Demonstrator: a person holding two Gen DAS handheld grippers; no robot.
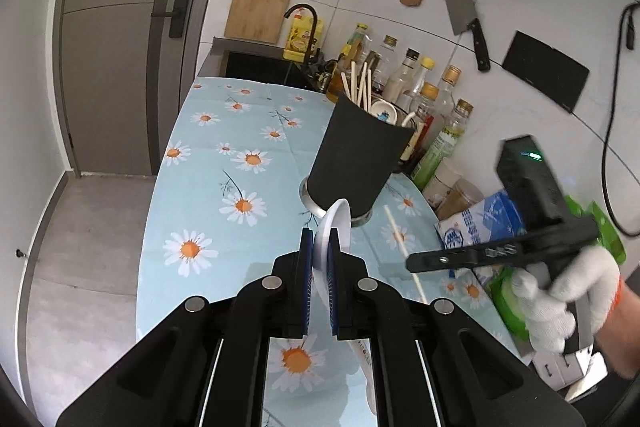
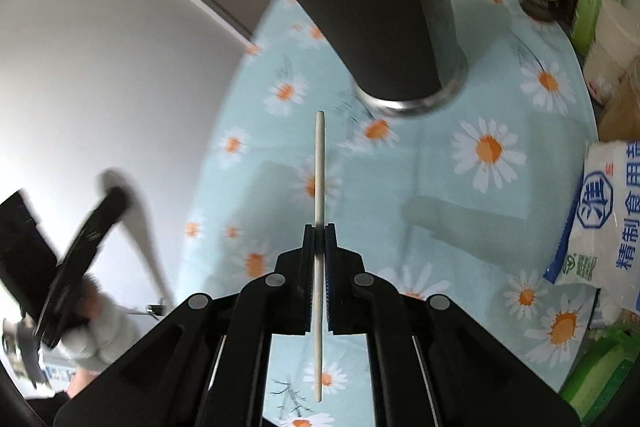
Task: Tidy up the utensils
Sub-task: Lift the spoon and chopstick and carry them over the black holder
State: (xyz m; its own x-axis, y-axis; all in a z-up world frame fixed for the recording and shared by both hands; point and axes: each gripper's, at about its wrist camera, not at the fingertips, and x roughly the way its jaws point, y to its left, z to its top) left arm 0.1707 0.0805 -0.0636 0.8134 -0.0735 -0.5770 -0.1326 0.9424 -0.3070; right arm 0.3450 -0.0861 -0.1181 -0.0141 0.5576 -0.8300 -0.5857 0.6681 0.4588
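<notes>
Chopstick [image 2: 319, 187] and white spoon [image 1: 334, 231] both being carried toward black holder [image 1: 356, 155].
Right gripper [image 2: 319, 227] is clamping the chopstick near its middle, so it risks pivoting or catching the rim; left gripper [image 1: 320, 239] is pinching the spoon edge-on, a thin hold that could slip. Both are pointing forward over the daisy cloth [image 1: 224, 163], right one blurred, just beside the holder.

The utensil holder [image 1: 354, 163] stands on the table [image 1: 224, 195], with chopsticks [image 1: 362, 85] standing in it. Bottles [image 1: 436, 107] line up behind and to its right, against the wall. A salt bag [image 1: 486, 223] lies at the near right. A sink [image 1: 256, 65] sits beyond the table's far end.
</notes>
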